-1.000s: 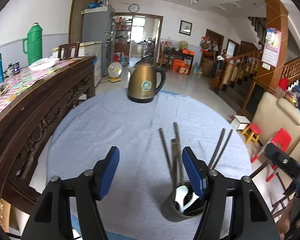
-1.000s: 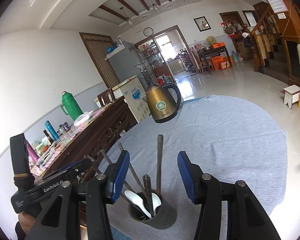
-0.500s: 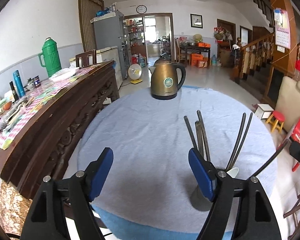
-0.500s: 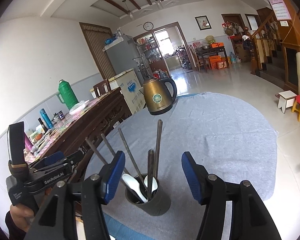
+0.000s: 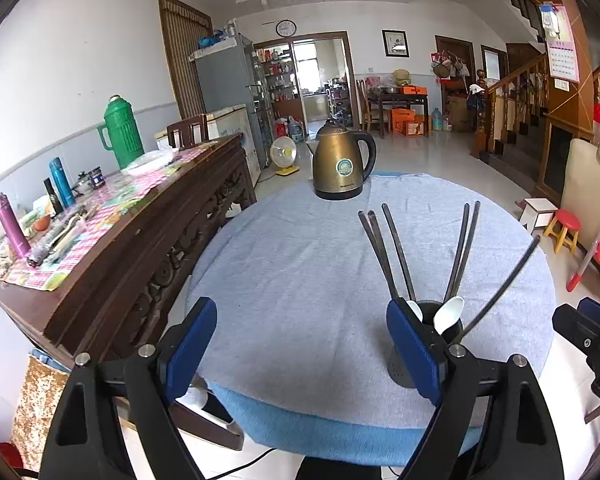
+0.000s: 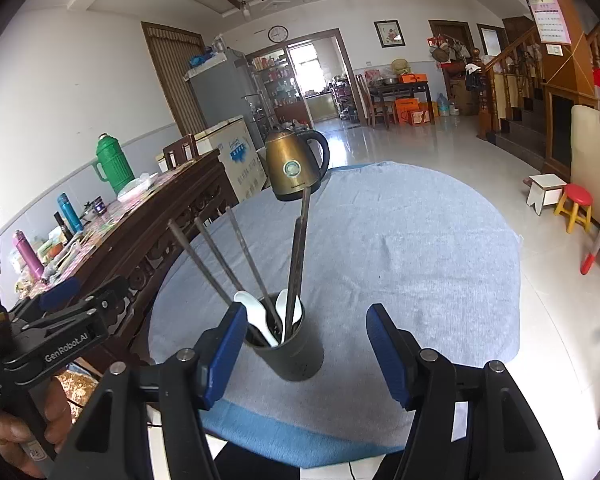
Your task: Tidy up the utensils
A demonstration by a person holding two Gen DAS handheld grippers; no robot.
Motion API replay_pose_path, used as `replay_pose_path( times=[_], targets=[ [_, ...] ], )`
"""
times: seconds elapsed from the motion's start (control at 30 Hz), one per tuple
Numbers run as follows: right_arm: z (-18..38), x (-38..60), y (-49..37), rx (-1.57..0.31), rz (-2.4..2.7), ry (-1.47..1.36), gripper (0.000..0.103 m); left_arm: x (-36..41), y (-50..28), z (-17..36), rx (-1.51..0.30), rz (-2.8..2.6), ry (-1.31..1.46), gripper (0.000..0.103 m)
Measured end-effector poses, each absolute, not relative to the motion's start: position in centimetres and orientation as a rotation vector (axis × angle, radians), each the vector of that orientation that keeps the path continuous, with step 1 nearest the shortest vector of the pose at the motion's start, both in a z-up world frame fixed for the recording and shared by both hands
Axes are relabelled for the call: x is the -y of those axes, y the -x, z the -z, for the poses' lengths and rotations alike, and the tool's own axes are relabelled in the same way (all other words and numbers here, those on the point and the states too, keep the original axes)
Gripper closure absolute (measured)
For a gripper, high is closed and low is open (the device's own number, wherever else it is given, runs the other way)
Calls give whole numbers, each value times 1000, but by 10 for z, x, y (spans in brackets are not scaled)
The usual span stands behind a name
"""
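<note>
A dark utensil holder point(image 6: 296, 356) stands near the front edge of the round table, which is covered in grey cloth point(image 6: 400, 248). It holds several dark chopsticks point(image 6: 296, 256) and two white spoons point(image 6: 252, 312). My right gripper point(image 6: 306, 354) is just in front of it. Its jaws are opening and the pads are clear of the holder. In the left wrist view the holder point(image 5: 440, 320) is partly hidden behind the right finger. My left gripper point(image 5: 302, 348) is empty over bare cloth, and its jaws are opening wide.
A brass kettle point(image 5: 342, 168) stands at the table's far edge. A dark wooden sideboard point(image 5: 148, 240) with a green thermos point(image 5: 120, 132) and bottles runs along the left. A red stool point(image 6: 576, 208) and chairs are on the floor to the right.
Both grippers have drawn back from the holder toward the table's near edge, and both pairs of jaws have widened. The holder and its utensils have stayed in place.
</note>
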State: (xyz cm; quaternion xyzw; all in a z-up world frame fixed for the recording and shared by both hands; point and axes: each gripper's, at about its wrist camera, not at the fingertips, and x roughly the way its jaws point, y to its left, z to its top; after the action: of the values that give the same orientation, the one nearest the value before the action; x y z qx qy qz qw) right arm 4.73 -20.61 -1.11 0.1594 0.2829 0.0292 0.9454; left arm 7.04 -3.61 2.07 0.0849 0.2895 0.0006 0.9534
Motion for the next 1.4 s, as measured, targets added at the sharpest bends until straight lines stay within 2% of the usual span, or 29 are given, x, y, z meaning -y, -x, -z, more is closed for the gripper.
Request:
replay_pose_path(
  times=[0.33, 0.5, 1.4],
  targets=[
    [-3, 201, -6, -532, -85, -327, 37, 38, -31, -36, -542, -15, -181, 12],
    [-7, 198, 2, -514, -93, -324, 36, 38, -23, -42, -509, -31, -187, 6],
    [-11, 183, -1, -509, -104, -294, 36, 21, -18, -41, -519, -49, -158, 6]
  ],
)
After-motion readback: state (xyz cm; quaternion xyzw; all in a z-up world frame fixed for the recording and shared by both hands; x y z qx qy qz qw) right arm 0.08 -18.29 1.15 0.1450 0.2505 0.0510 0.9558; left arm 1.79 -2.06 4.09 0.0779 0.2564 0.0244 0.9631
